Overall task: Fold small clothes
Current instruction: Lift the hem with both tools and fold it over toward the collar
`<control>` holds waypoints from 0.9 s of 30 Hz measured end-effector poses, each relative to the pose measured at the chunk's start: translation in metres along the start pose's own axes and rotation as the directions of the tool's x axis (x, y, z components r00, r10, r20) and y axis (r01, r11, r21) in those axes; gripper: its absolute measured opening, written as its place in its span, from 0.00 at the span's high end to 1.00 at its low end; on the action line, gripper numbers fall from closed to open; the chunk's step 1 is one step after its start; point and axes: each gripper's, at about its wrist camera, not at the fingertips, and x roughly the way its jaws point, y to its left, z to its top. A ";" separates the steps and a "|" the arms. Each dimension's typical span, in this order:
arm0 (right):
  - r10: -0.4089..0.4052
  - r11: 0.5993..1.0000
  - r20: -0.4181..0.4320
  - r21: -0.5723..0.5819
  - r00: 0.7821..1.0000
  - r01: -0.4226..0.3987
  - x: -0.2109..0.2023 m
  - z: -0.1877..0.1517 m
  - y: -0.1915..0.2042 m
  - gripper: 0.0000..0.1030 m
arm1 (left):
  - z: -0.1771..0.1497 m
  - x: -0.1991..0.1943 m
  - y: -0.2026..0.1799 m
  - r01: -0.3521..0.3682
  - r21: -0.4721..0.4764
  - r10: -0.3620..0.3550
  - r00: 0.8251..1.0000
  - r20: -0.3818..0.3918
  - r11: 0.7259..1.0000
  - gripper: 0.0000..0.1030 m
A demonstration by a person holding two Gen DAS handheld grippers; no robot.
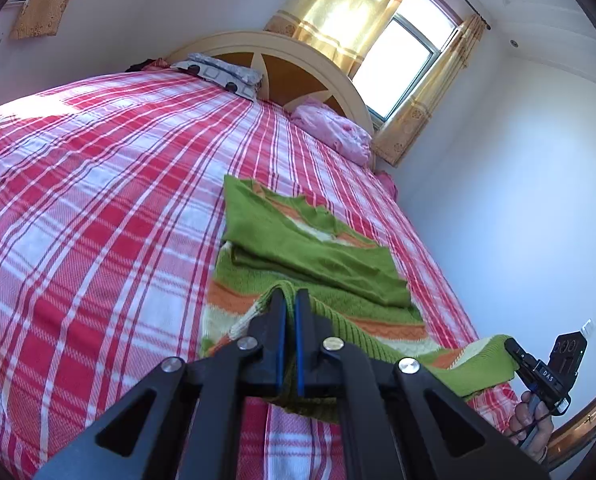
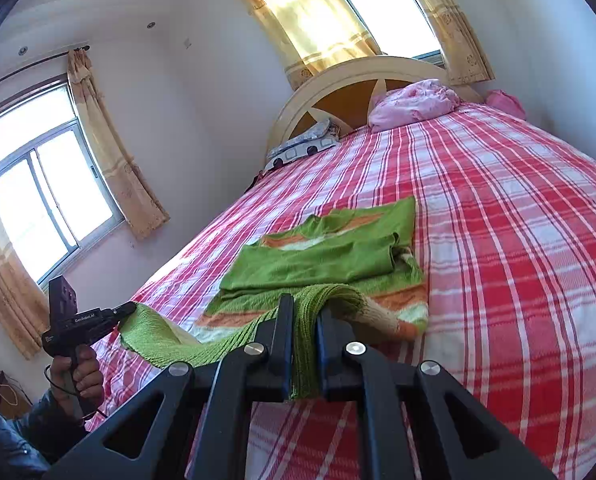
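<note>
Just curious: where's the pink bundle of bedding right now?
The pink bundle lies at the bed's far end against the headboard, right of the patterned pillow.

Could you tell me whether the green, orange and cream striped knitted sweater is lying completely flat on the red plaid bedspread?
No: both grippers hold the striped knitted sweater by its near hem, lifted off the bedspread.

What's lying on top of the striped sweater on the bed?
Its green sleeves lie folded across the striped sweater. They cover its chest; only stripes at the collar and lower body show.
</note>
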 end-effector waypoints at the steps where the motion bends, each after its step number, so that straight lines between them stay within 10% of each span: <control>1: -0.001 1.000 0.007 0.002 1.000 0.001 0.002 0.005 -0.001 0.91 | 0.004 0.001 0.000 0.000 -0.001 0.000 1.000 0.007 1.000 0.96; 27: -0.087 0.994 -0.002 -0.060 0.996 0.087 0.089 0.086 -0.013 0.91 | 0.083 0.073 0.002 -0.014 0.008 0.013 0.999 0.052 1.000 0.96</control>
